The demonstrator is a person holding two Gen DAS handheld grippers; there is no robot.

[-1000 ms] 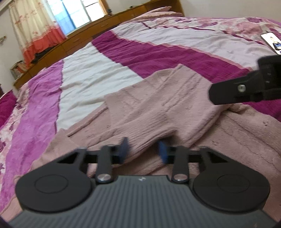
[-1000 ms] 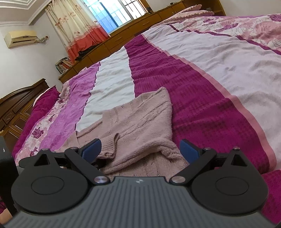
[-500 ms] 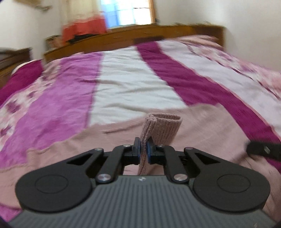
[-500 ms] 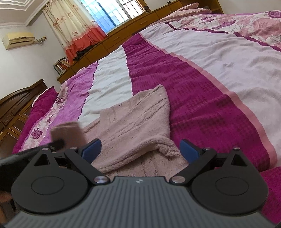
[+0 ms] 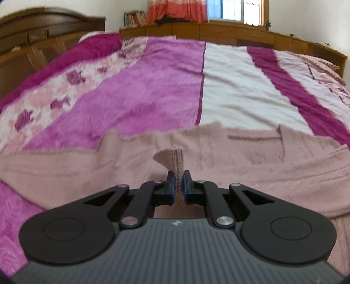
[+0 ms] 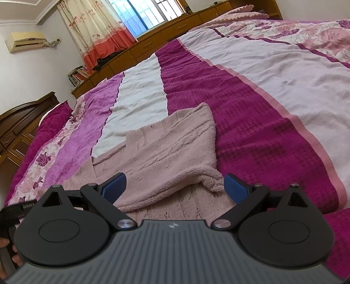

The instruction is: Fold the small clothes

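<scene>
Left gripper [image 5: 179, 174]: jaws closed on a ribbed cuff [image 5: 176, 157] of the sweater [image 5: 240, 157]; the cuff stands up out of the pads, and its lower part is hidden behind the fingers.
Right gripper [image 6: 175, 185]: jaws wide apart, nothing between the blue pads [image 6: 114, 185]; it sits above the near edge of the sweater [image 6: 175, 148].
Sweater: pale pink knit, spread on the bed [image 6: 262, 122], one part folded over the body; its near edge is cut off by the gripper housings.
Bed: striped cover in magenta, white and pink.
Far side: wooden headboard [image 5: 43, 28], curtain [image 6: 98, 28], window [image 6: 140, 15].
Unclear: the left view is blurred; a dark strap and perhaps fingers at the right view's left edge.
</scene>
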